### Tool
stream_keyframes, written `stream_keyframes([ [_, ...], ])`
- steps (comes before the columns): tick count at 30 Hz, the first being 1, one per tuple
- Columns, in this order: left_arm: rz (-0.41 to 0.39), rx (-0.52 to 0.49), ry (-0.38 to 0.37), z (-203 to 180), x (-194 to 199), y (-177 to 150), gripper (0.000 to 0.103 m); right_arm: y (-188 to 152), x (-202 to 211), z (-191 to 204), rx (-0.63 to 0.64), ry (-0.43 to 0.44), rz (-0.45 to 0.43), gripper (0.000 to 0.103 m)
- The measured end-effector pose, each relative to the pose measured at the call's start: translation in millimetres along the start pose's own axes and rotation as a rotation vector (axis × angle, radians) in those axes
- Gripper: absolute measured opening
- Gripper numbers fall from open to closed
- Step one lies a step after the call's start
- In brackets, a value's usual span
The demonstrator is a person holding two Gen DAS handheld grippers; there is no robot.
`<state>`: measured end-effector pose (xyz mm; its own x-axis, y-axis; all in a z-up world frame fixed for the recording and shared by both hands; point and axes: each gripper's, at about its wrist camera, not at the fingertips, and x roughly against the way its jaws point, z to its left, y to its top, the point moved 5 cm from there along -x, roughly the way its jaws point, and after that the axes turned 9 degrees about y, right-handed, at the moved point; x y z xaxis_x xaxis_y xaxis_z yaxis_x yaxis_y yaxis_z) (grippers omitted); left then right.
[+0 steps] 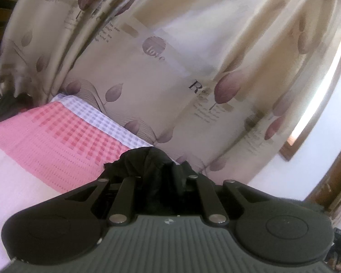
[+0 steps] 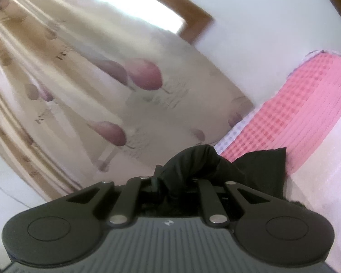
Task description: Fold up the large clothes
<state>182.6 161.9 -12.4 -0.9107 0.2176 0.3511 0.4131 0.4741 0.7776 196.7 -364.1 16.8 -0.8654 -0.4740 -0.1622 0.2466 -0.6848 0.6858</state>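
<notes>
The left tongs (image 1: pixel 158 170) are pinched narrow on a bunched edge of the black garment (image 1: pixel 145 159), and the right tongs (image 2: pixel 172 177) are likewise clamped on a gathered wad of the same dark cloth. Both ends are lifted above the bed (image 1: pixel 56 141) with its pink checked cover, in front of the leaf-print curtain (image 1: pixel 170 68). The fabric looks light, limp and thin, so it should drape freely and sag between the grips; corners or hems seem the best holds for a square fold. Most of the garment hangs below both views, so its type, shape and spread cannot be made out. Motion blur softens the background.
</notes>
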Motion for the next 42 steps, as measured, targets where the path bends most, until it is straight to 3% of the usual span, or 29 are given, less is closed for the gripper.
stream_keyframes([
  [11, -0.001, -0.005, 0.074, -6.2, -66.6, 0.9, 0.019, 12.5, -57.8, -41.0, -0.009, -0.101, 0.026, 0.011],
  [21, 0.02, -0.036, 0.134, -3.0, -117.8, -9.1, 0.031, 7.6, -100.0, -92.8, -0.026, -0.183, 0.036, 0.014],
  [26, 0.023, -0.048, 0.114, -1.4, -133.4, -16.1, 0.051, 0.1, -115.8, -116.8, -0.064, -0.207, 0.039, 0.019],
  [29, -0.005, -0.045, 0.077, -3.3, -134.9, -19.9, 0.078, -3.8, -118.3, -128.5, -0.108, -0.221, 0.043, 0.026],
  [30, -0.03, -0.046, 0.072, -4.7, -133.7, -20.5, 0.095, -4.6, -117.6, -130.1, -0.117, -0.22, 0.039, 0.03],
  [32, -0.111, -0.058, 0.102, -7.1, -125.8, -20.4, 0.103, -5.1, -114.7, -128.9, -0.11, -0.223, 0.026, 0.035],
  [36, -0.116, -0.077, 0.065, -17.7, -122.3, -22.3, 0.103, -6.8, -109.5, -106.1, -0.02, -0.238, -0.035, 0.055],
  [39, -0.116, -0.107, 0.012, -37.2, -120.0, -28.9, 0.102, -12.8, -111.9, -68.1, 0.166, -0.217, -0.102, 0.057],
  [42, -0.108, -0.159, -0.068, -68.9, -119.7, -37.1, 0.101, -32.6, -136.4, -29.7, 0.322, -0.137, -0.047, 0.057],
])
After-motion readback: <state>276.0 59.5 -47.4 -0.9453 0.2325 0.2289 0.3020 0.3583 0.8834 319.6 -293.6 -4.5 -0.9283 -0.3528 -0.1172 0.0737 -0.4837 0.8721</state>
